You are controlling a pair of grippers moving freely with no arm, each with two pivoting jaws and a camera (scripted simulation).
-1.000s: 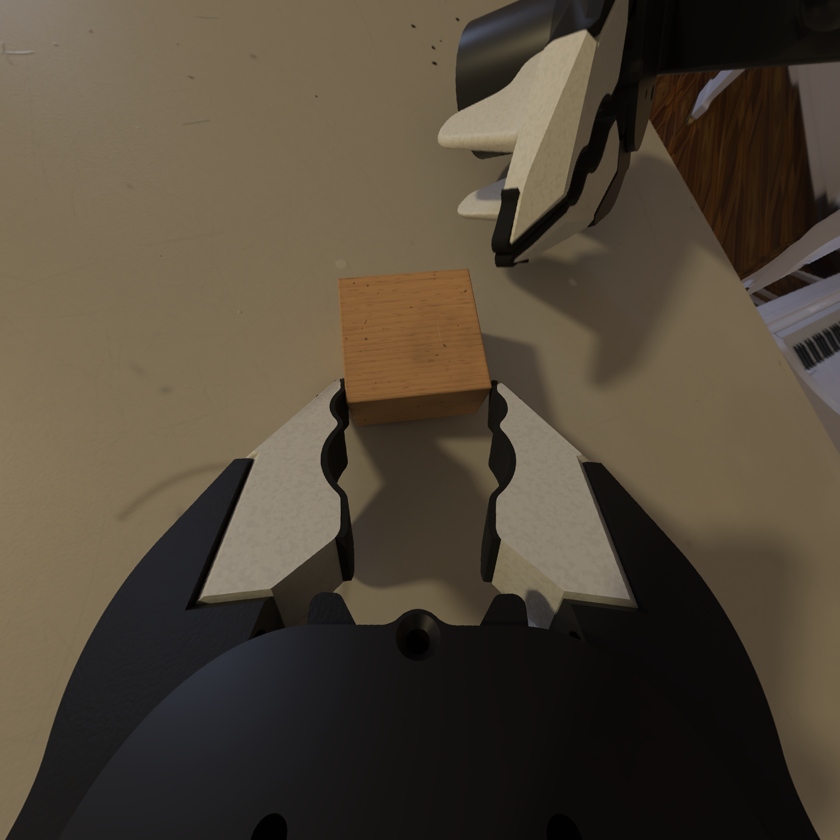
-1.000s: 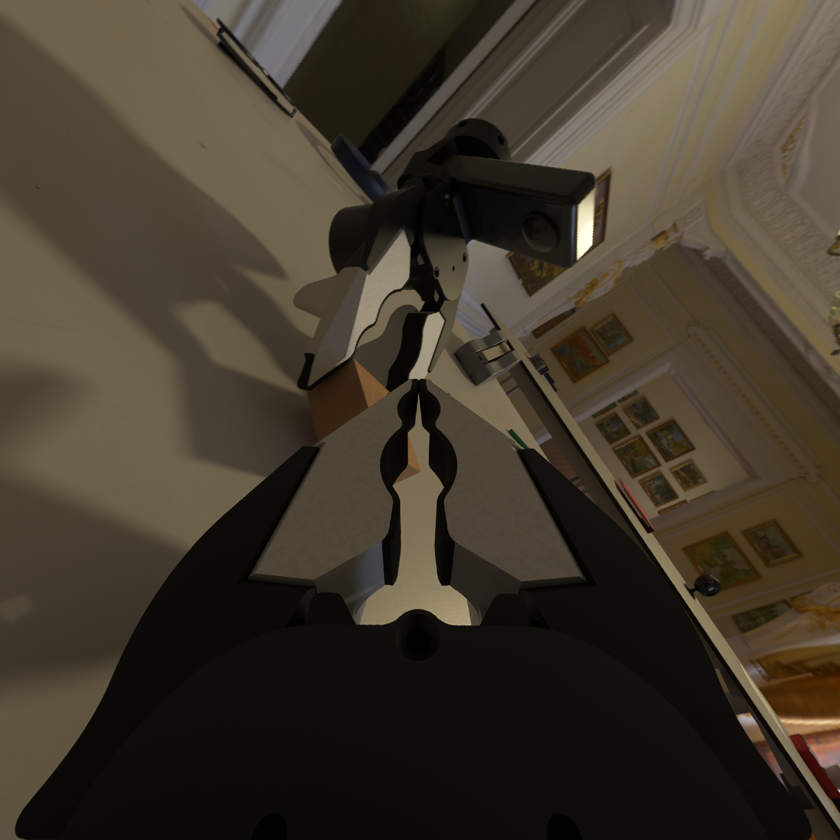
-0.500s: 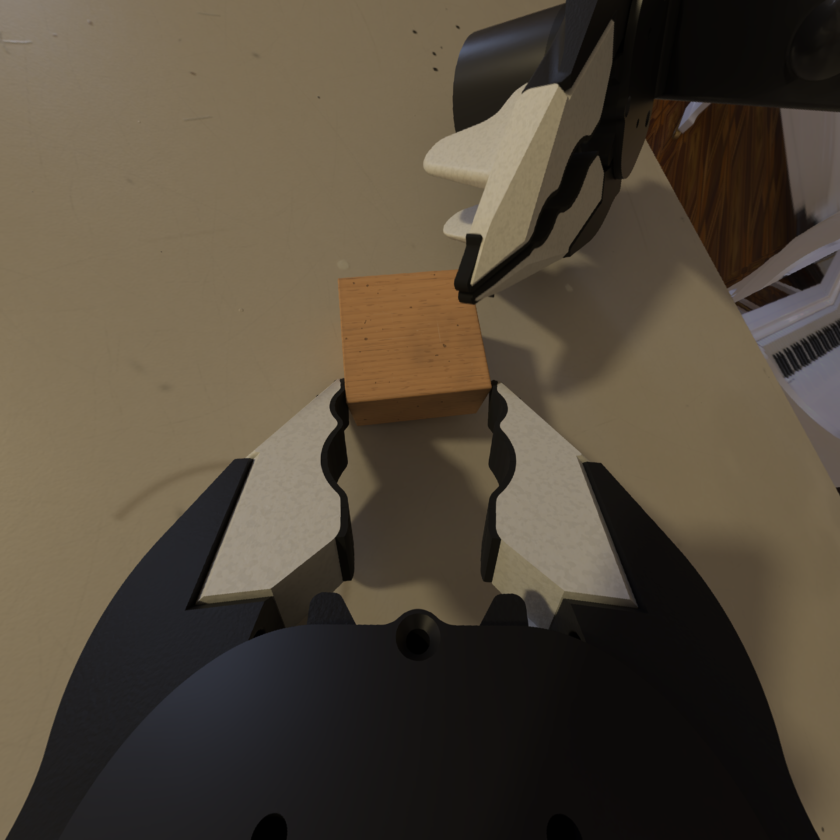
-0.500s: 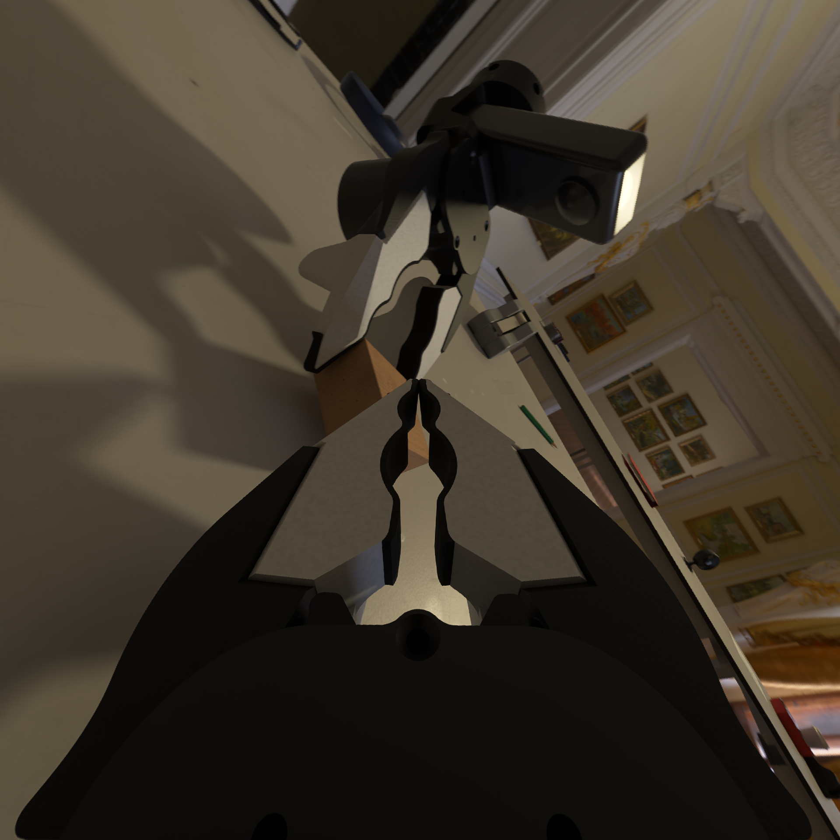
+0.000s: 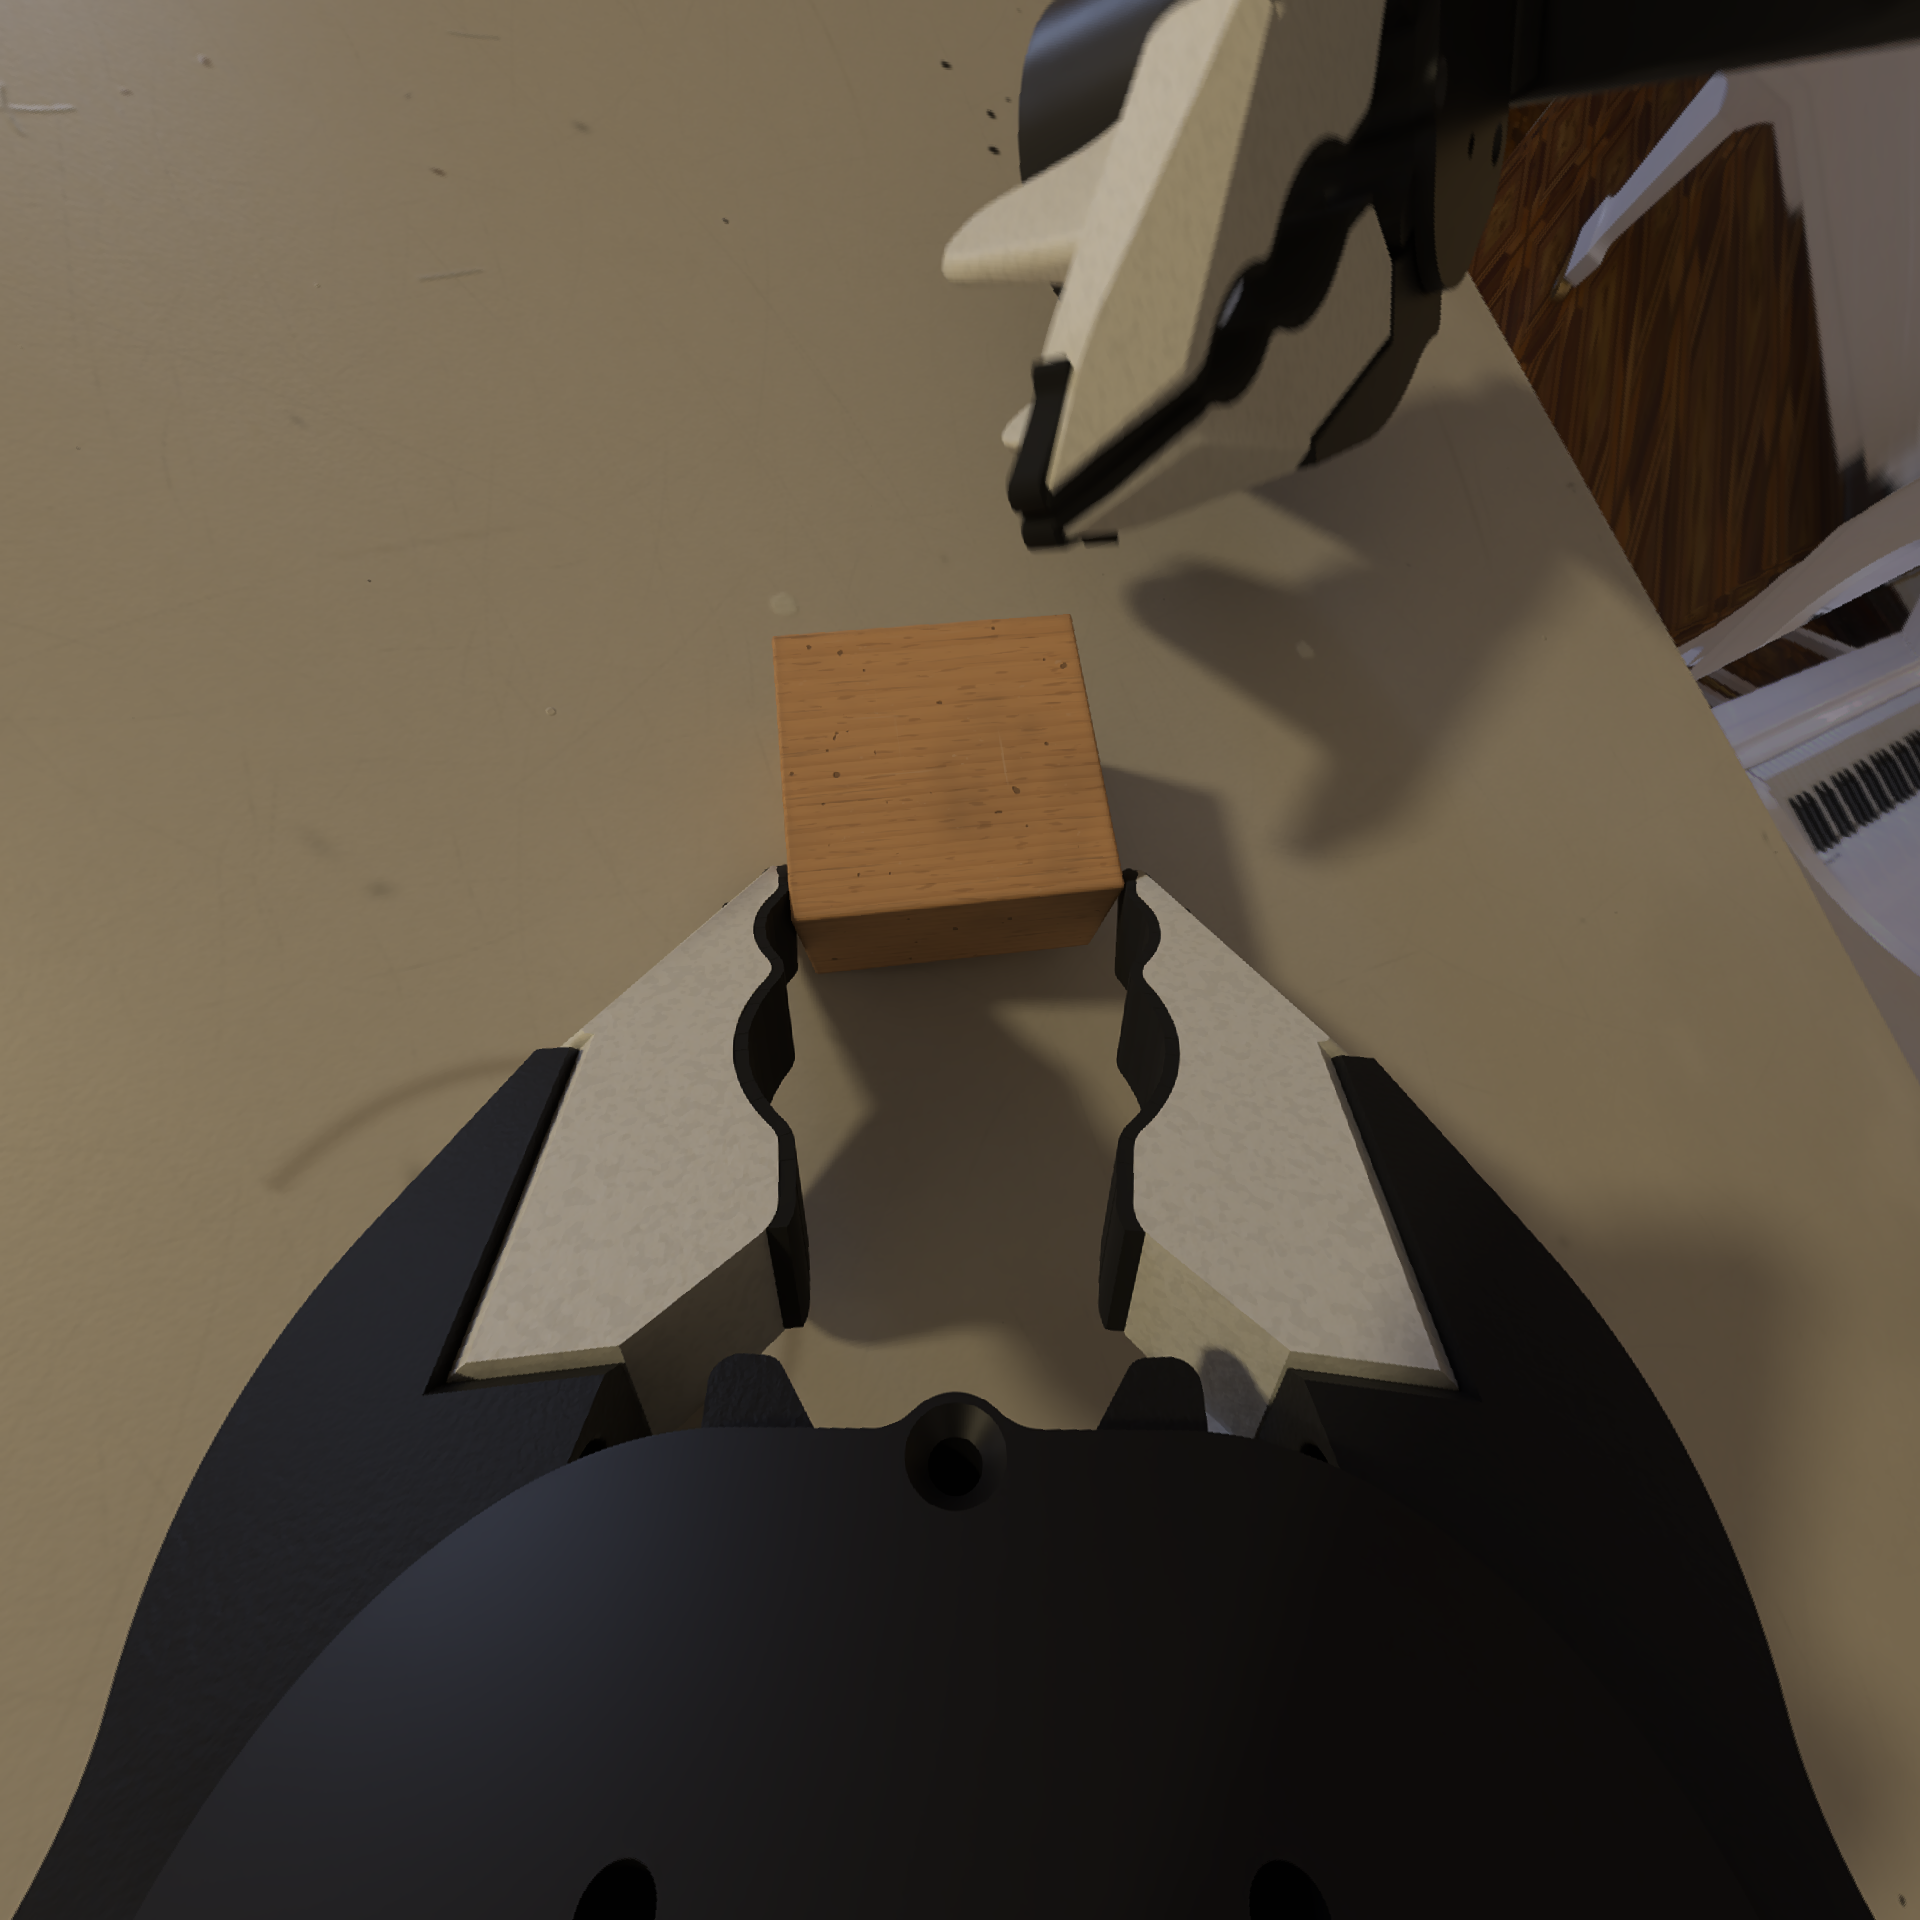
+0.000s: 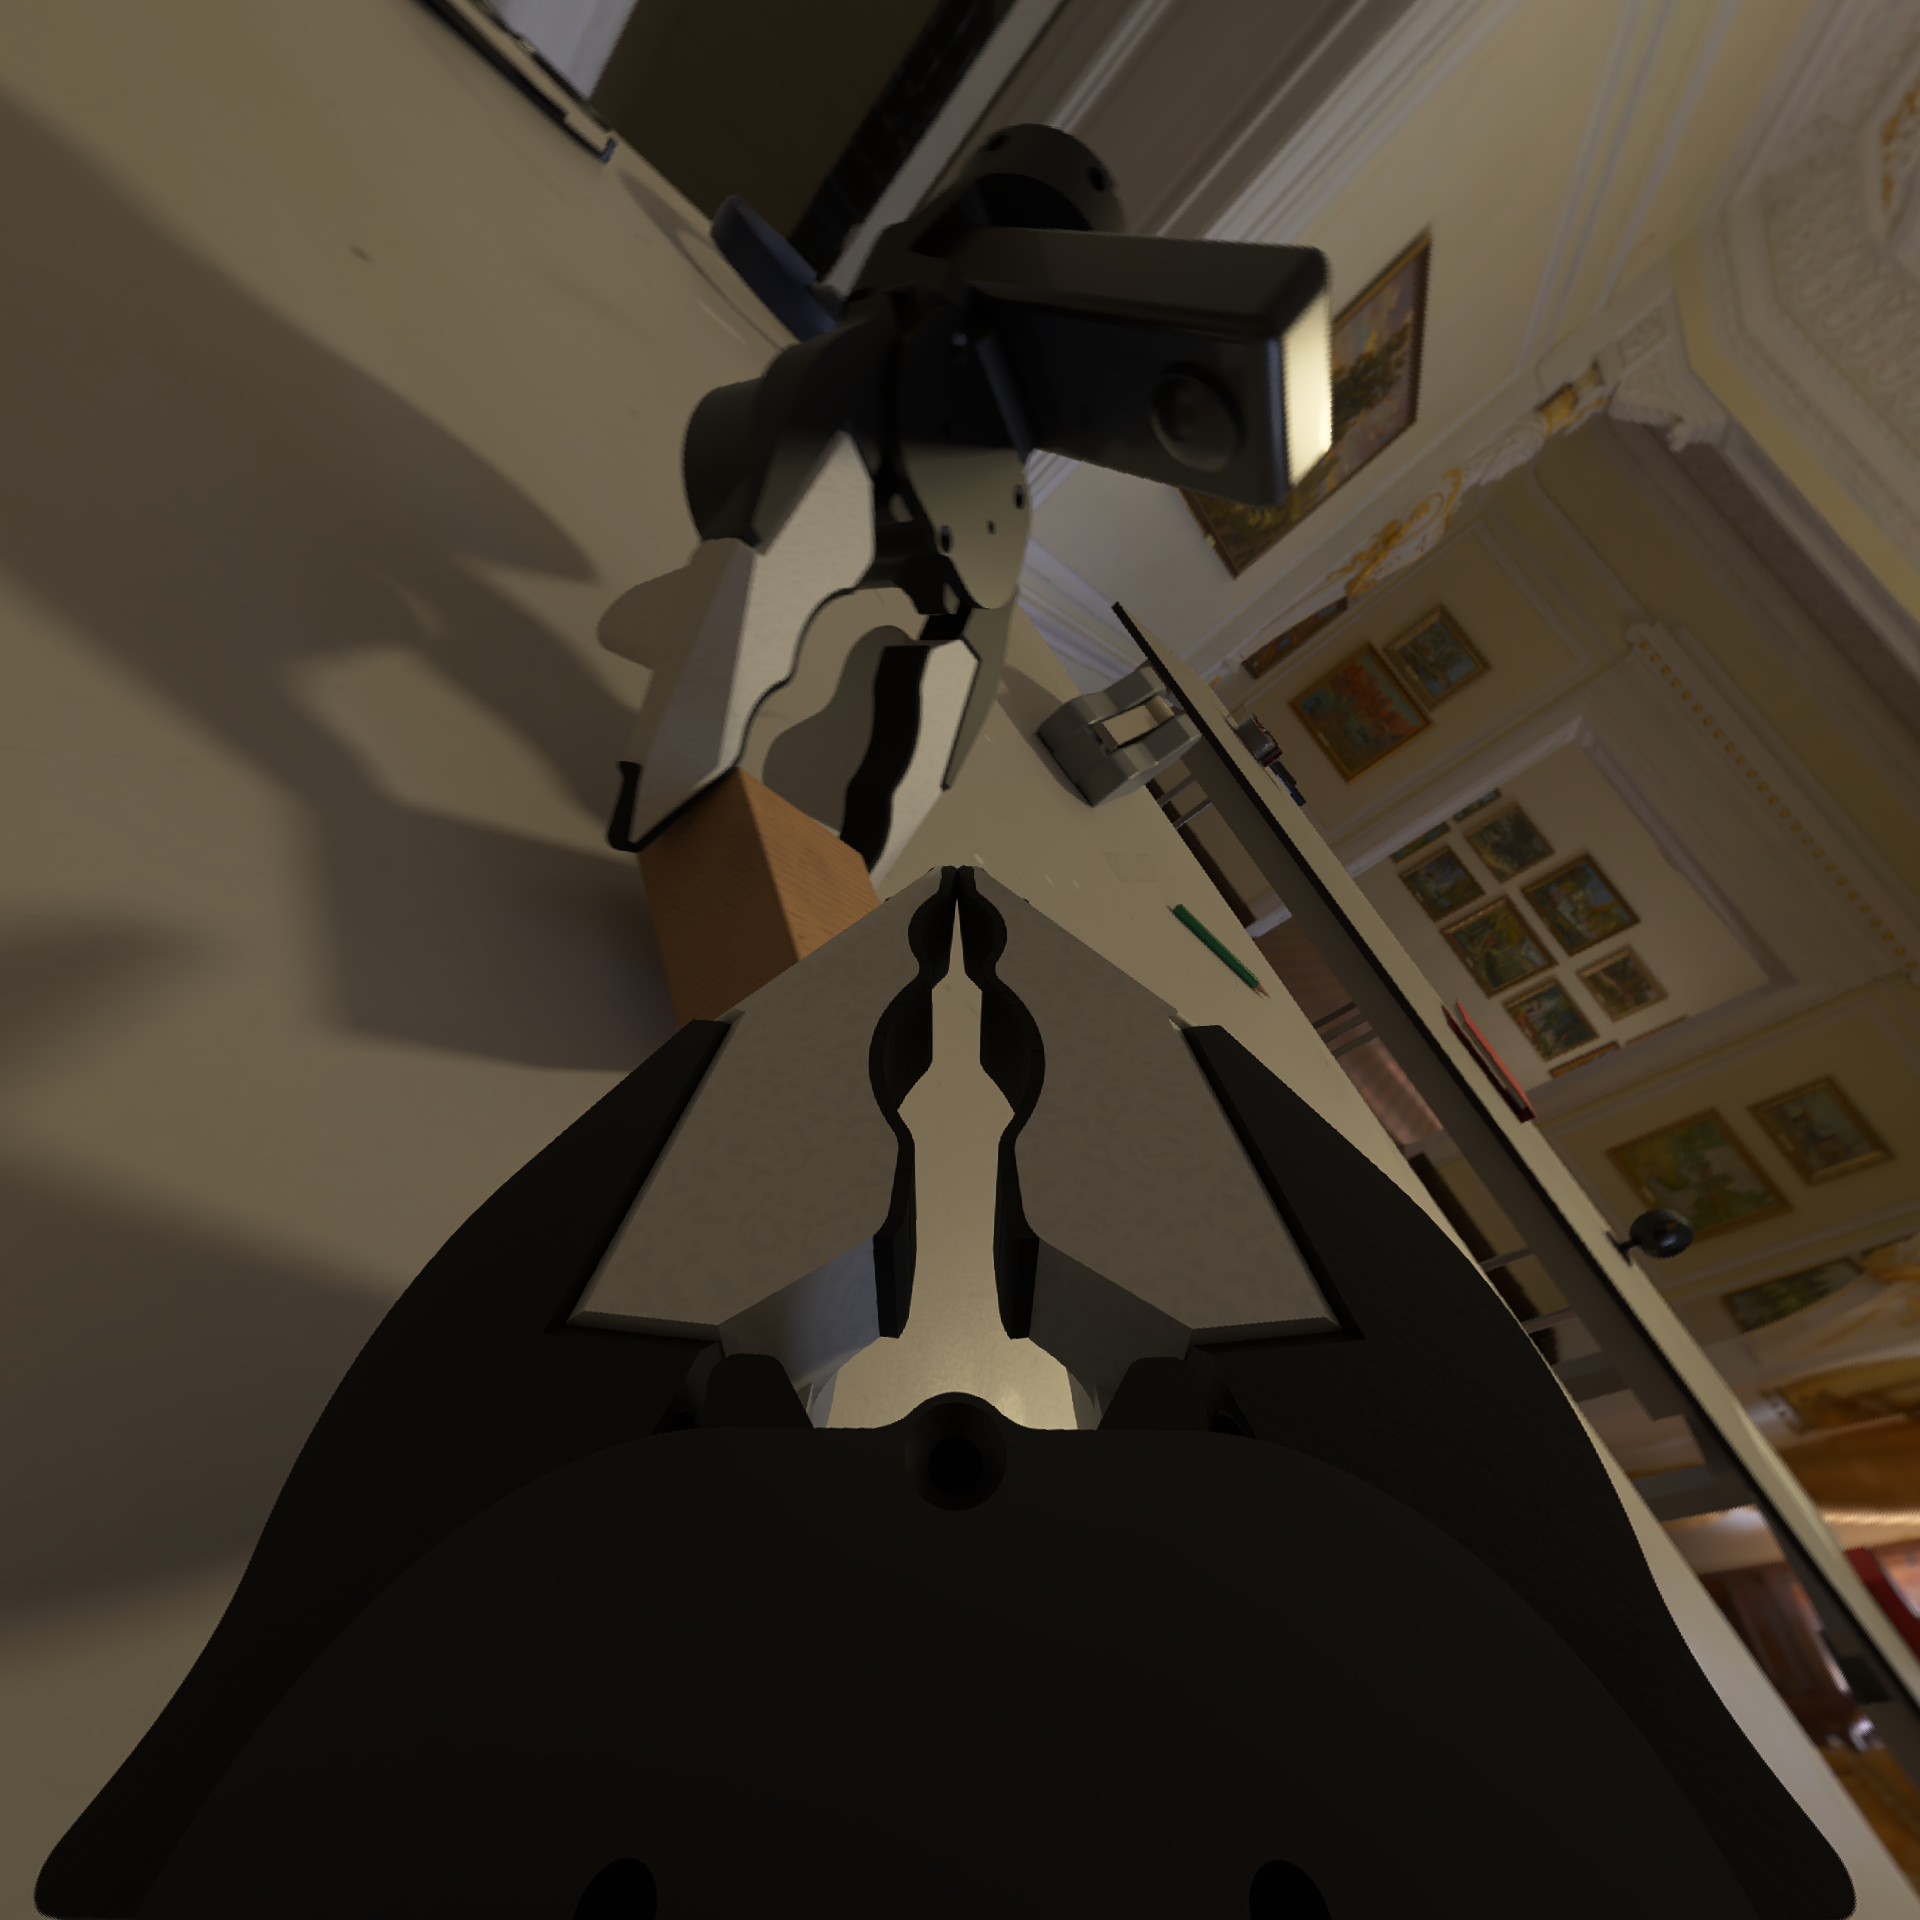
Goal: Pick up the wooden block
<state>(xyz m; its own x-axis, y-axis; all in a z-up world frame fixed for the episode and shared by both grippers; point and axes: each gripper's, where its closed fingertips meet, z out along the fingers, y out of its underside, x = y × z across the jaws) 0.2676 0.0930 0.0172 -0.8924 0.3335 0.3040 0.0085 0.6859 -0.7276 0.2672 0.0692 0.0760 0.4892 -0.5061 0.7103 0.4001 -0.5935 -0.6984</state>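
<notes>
The wooden block (image 5: 935,769) is an orange-brown cube resting on the beige table (image 5: 312,520). My left gripper (image 5: 954,888) has its two fingertips pressed against the left and right sides of the block's near edge. My right gripper (image 6: 958,878) is shut and empty. In the left wrist view the right gripper (image 5: 1049,530) hovers beyond the block's far right corner, tips pointing down at the table, apart from the block. In the right wrist view the block (image 6: 748,904) shows under the left gripper (image 6: 743,821), whose fingers straddle its top.
The table's right edge (image 5: 1558,623) runs close to the block, with wooden floor and a white keyboard instrument (image 5: 1849,790) beyond. A green pencil (image 6: 1216,945) and a grey metal object (image 6: 1112,738) lie farther along the table.
The right gripper dipped to the block's far right corner half a second ago and has since risen and drawn back. The left gripper and the block have not moved.
</notes>
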